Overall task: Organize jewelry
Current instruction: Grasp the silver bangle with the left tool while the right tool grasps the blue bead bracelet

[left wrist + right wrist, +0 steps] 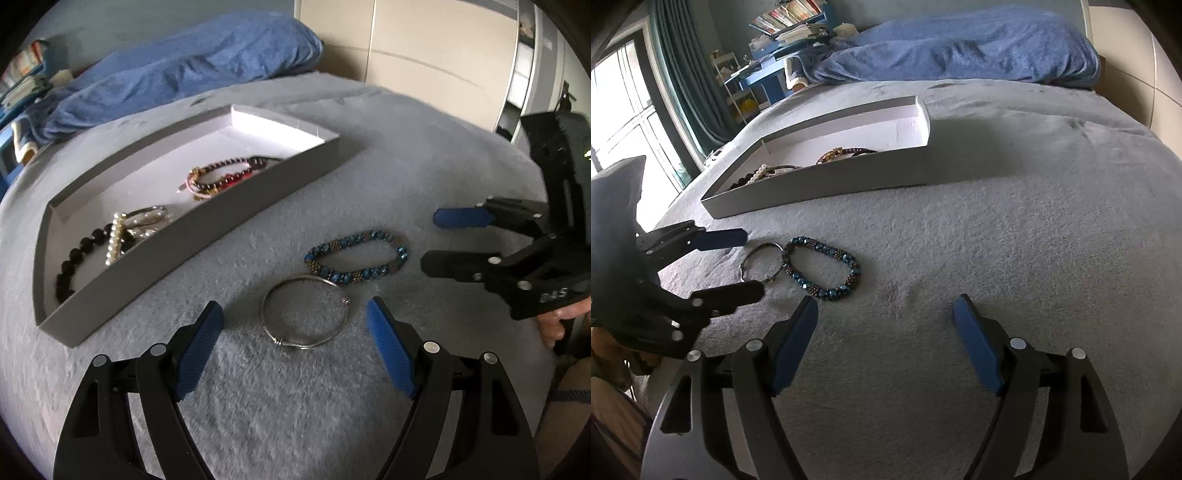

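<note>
A thin silver bangle (304,313) lies on the grey blanket, between the open fingers of my left gripper (295,314). A blue beaded bracelet (356,257) lies just beyond it, touching it. The grey shallow box (207,236) at the left holds several bracelets: dark beads, pearls, a red and pink one. My right gripper (885,312) is open and empty, to the right of the blue bracelet (822,267); it shows in the left wrist view (430,240). The bangle (761,262) sits between the left gripper's fingers (753,264).
A blue duvet (960,44) lies at the head of the bed. A window, curtain and cluttered shelves (768,44) stand at the left. A wardrobe (424,48) stands beyond the bed. The grey blanket (1034,221) stretches right of the box.
</note>
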A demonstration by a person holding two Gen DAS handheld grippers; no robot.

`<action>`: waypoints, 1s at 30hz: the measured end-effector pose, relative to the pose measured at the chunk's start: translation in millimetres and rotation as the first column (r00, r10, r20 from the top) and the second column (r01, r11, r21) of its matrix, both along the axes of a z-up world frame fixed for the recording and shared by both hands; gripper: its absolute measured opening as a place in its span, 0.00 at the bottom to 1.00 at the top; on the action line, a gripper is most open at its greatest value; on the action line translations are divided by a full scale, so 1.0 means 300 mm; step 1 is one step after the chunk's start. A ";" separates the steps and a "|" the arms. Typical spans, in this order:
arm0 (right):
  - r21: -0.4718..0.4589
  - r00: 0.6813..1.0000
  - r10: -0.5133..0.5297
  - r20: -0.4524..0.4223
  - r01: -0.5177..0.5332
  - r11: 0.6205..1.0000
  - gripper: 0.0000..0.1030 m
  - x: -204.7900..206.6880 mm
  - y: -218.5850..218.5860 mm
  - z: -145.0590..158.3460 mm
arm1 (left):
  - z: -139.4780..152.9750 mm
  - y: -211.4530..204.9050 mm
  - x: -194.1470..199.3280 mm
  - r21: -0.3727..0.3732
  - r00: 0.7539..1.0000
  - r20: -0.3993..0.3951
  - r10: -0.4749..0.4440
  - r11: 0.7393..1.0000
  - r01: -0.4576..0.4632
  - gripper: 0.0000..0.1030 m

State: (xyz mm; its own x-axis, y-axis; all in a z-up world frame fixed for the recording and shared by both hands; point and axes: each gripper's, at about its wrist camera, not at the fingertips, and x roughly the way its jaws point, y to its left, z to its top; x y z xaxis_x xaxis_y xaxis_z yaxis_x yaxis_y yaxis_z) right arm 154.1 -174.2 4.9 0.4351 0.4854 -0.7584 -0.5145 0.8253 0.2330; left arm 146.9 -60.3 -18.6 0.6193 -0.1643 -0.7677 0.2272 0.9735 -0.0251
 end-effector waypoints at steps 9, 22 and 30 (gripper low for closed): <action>-0.011 0.998 0.066 0.010 -0.066 0.998 0.73 0.003 0.065 0.006 | 0.011 0.047 -0.033 -0.017 0.997 0.035 0.074 0.997 -0.074 0.49; -0.057 0.993 0.119 -0.004 -0.119 0.991 0.44 0.037 0.154 -0.013 | 0.005 0.121 -0.075 -0.057 0.984 0.033 0.176 0.983 -0.174 0.49; -0.024 0.980 0.200 -0.009 -0.200 0.980 0.07 -0.008 0.185 -0.001 | 0.023 0.120 -0.088 -0.069 0.985 0.061 0.164 0.985 -0.160 0.49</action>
State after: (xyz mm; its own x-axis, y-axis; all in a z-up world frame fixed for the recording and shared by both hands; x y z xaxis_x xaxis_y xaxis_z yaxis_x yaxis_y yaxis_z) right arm 151.8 -118.6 4.5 0.3267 0.5429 -0.7736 -0.6681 0.7116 0.2173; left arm 120.5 -24.4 -11.7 0.6908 -0.1052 -0.7154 0.0700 0.9944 -0.0786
